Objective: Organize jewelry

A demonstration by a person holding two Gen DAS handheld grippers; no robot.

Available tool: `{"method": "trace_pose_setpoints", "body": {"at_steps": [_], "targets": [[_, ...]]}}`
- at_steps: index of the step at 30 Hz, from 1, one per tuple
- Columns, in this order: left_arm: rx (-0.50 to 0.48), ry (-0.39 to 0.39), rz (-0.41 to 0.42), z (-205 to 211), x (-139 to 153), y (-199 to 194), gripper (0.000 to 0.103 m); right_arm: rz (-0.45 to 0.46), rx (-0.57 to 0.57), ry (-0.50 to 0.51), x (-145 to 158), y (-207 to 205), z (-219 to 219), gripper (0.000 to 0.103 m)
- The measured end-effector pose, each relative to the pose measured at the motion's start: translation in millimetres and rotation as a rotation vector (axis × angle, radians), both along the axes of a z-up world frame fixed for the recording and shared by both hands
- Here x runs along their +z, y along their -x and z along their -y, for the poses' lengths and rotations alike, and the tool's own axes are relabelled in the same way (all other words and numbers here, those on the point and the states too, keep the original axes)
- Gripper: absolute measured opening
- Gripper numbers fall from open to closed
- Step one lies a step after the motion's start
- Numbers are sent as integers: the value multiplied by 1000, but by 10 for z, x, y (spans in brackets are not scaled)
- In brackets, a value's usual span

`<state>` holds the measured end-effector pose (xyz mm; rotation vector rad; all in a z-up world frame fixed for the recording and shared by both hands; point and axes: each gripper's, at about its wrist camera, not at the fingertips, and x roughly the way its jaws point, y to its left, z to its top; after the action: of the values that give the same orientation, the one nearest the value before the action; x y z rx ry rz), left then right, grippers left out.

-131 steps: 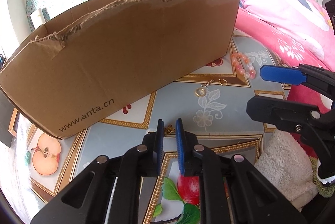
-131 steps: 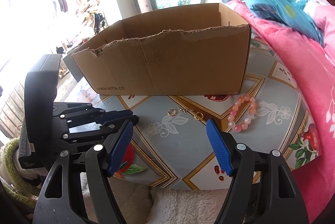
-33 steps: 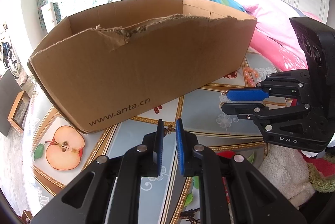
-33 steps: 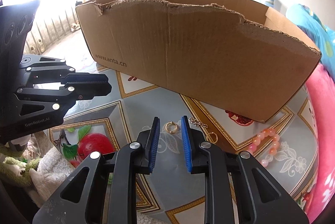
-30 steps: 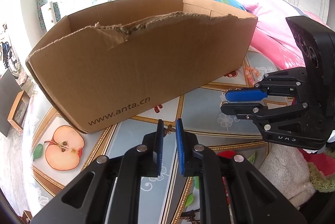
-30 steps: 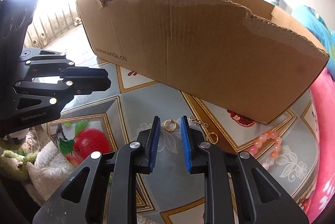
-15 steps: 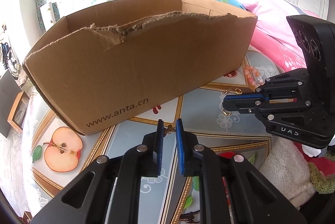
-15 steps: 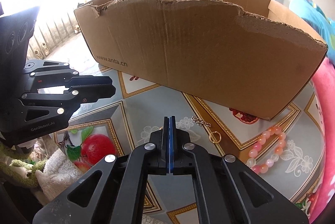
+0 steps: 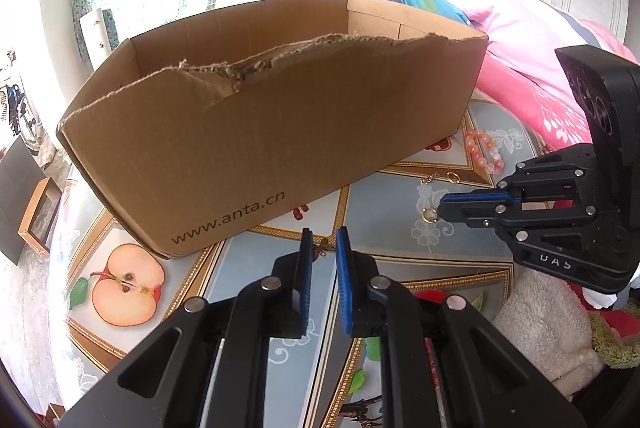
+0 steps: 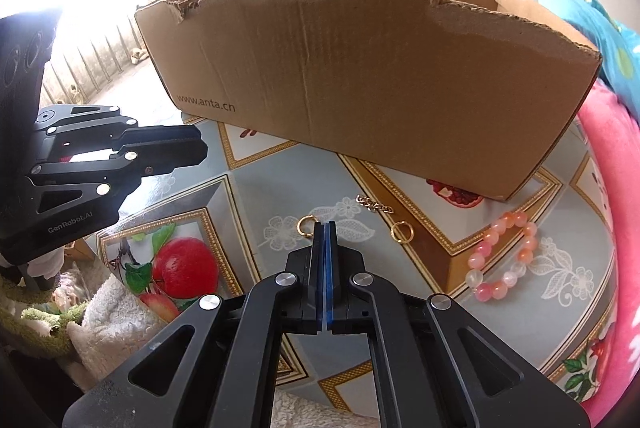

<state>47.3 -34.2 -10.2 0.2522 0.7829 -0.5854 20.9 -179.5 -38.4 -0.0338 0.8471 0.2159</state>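
An open cardboard box stands on the patterned table; it also shows in the right wrist view. My right gripper is shut on a gold ring that sticks out at its tip, raised a little off the table; the ring also shows in the left wrist view. A second gold ring, a short chain and a pink bead bracelet lie on the table before the box. My left gripper is empty, its jaws a narrow gap apart, low over the table.
Pink and blue bedding borders the table on the right. A white fluffy cloth lies at the near edge. The table's left edge drops off toward a dark frame on the floor.
My right gripper came down over the left gold ring, closed on it and has lifted slightly with it. The left gripper has stayed nearly still.
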Motion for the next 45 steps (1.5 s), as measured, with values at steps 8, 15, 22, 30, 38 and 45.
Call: {"method": "trace_pose_setpoints", "body": {"at_steps": [8,15,22,30,38,45], "targets": [[3,0,-1,-7,-1,0,11,26,33,-6,33,-39,-156,5],[5,0,-8,1,-26,-22,11,43,102,44,96,-56,-134,23],[8,-3,-14,10,-52,-36,11,21,178,25,29,-195,-126,10],[6,-7,-10,17,-37,-30,11,26,146,-28,17,-213,24,6],[-3,5,50,4,173,112,11,87,101,-80,269,-15,251,0],[-4,-4,68,-12,262,210,11,76,146,-104,254,66,300,25]]}}
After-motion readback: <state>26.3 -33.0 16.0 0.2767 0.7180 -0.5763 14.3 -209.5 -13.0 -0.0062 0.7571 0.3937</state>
